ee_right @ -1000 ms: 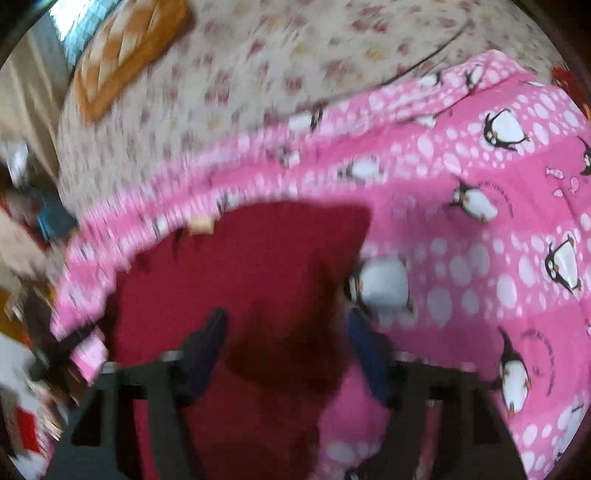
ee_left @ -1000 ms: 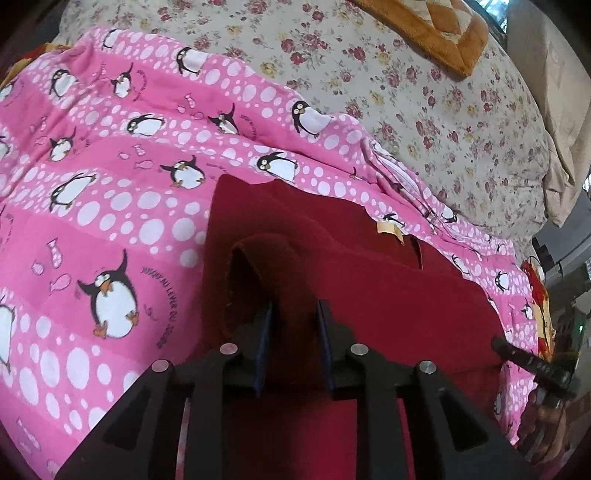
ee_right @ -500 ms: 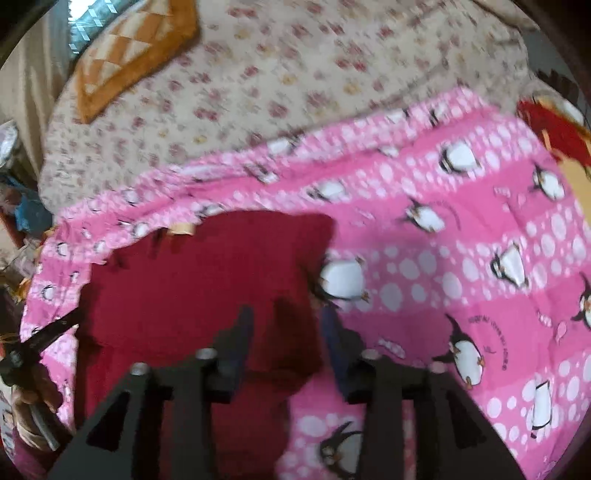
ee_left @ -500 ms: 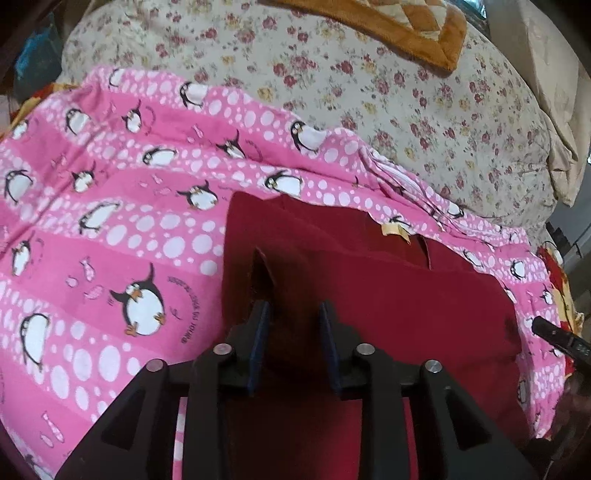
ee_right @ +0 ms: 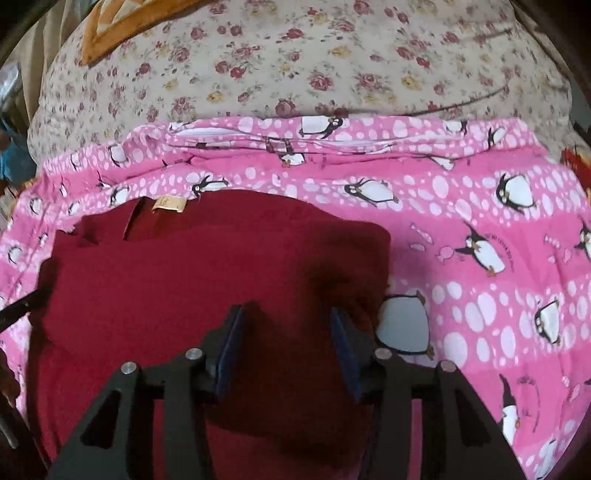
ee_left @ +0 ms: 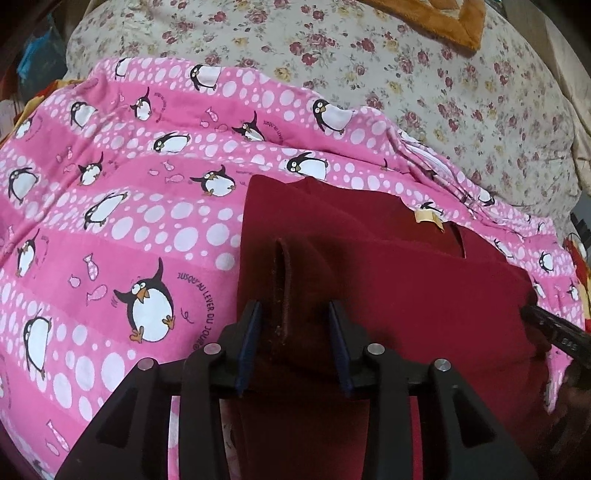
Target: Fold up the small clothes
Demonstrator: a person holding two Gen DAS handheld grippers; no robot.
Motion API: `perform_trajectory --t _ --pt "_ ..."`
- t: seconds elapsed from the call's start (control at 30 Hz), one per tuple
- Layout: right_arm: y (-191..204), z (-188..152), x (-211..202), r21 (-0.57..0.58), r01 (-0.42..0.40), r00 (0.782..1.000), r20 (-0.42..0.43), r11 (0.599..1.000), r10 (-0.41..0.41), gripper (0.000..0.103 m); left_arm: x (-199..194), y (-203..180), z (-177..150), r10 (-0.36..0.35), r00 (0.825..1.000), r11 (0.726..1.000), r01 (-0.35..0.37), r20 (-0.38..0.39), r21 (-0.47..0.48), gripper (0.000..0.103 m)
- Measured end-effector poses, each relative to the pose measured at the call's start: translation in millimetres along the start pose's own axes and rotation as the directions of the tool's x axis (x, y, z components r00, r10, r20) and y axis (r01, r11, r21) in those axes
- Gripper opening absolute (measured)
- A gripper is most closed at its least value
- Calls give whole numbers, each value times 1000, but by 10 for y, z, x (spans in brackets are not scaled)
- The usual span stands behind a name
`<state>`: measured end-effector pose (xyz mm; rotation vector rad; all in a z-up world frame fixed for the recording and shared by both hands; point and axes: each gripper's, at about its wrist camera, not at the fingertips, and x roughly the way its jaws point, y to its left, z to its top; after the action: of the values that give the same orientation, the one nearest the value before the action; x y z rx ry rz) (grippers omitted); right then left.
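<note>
- On the bed, over a pink penguin blanket [ee_left: 122,236], lies a dark red garment [ee_left: 406,280], folded so that its near part is doubled over; a small tan label [ee_left: 428,217] shows at its far edge.
- Left tool [ee_left: 293,314] points steeply down at the left side of the garment. Its jaws have just been opening, and a raised ridge of the red cloth stands between them. One blue pad [ee_left: 248,332] seems clear of the ridge; I cannot tell for sure that the other is.
- Right tool [ee_right: 286,325] also tilts steeply down, over the right part of the garment, close to its right edge. Its jaws stand apart, with red cloth lying under the gap and a dark shadow across it. Nothing is pinched there that I can make out.
- From each tool's camera, the tip of the other tool pokes in at the side edge, dark and mostly cut off.
- Near ends of the garment are hidden behind the black arms of both tools, so its lower hem cannot be seen.
- Beyond the blanket lies a flowered bedspread [ee_right: 332,66], with an orange quilted cushion [ee_left: 443,18] cut off at the top.
- Right view is a little blurred, and the clutter at the far sides of both views is too dim to name.
</note>
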<state>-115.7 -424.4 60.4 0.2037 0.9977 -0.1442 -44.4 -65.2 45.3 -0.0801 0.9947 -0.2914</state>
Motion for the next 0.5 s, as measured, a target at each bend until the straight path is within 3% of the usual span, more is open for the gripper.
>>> perform_trajectory --t 0.17,0.27,0.33,0.37,0.5 --pt "-25 -95 -282 -1 -15 1000 12 1000 15 50 -19 7 -13 5 1000 1000 -5 5 4 16" --pt "-89 -213 -358 -16 30 999 14 999 -30 50 -34 -11 -31 17 1000 1000 -18 13 11 16" --pt "-178 -299 -240 -13 74 997 -34 997 -74 50 -43 -25 -48 27 999 999 -28 20 22 16" --pt "-245 -342 -156 11 47 997 -62 999 -46 50 -49 -29 -54 31 999 999 -32 22 26 16" --pt "-347 -374 -291 78 -17 999 -37 997 20 51 -139 -45 -130 51 998 998 -52 32 40 16"
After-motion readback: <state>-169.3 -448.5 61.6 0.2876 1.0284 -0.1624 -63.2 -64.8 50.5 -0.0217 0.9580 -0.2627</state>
